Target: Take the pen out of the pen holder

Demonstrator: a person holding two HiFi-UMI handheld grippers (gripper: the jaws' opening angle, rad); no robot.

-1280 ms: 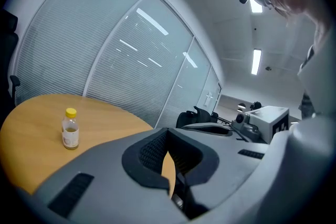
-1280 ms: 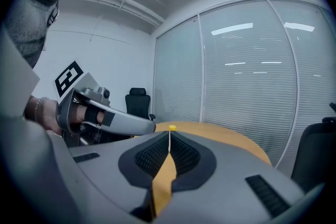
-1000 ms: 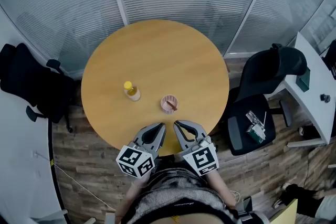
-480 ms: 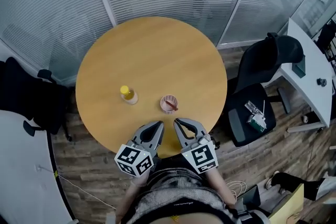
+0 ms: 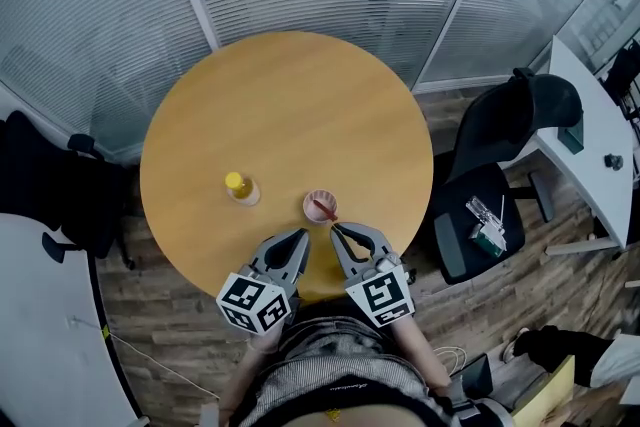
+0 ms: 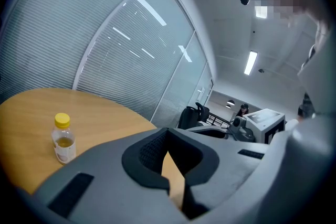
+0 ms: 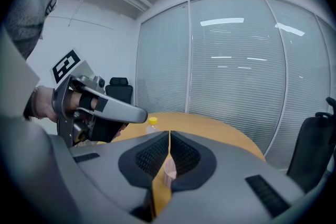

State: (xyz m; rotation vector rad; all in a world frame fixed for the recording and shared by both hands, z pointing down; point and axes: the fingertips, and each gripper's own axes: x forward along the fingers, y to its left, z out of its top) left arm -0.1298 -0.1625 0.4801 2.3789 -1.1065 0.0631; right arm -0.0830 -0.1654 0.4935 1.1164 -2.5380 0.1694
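Pink round pen holder (image 5: 320, 206), reddish pen (image 5: 325, 210) inside, stands lower centre on the round wooden worktop (image 5: 290, 105). Just below it, the left hand-held gripper (image 5: 301, 238) and right hand-held gripper (image 5: 337, 234) point forward side by side, jaws closed, empty.

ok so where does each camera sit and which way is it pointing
Head view: on the person's head, steeply down onto table, bottle, pen holder; left gripper, right gripper and lap show.
Left gripper view: on the left gripper, along its shut jaws, across the table past the bottle.
Right gripper view: on the right gripper, along its shut jaws toward the pen holder; left gripper shows.
Shared: the bottle, in all three.
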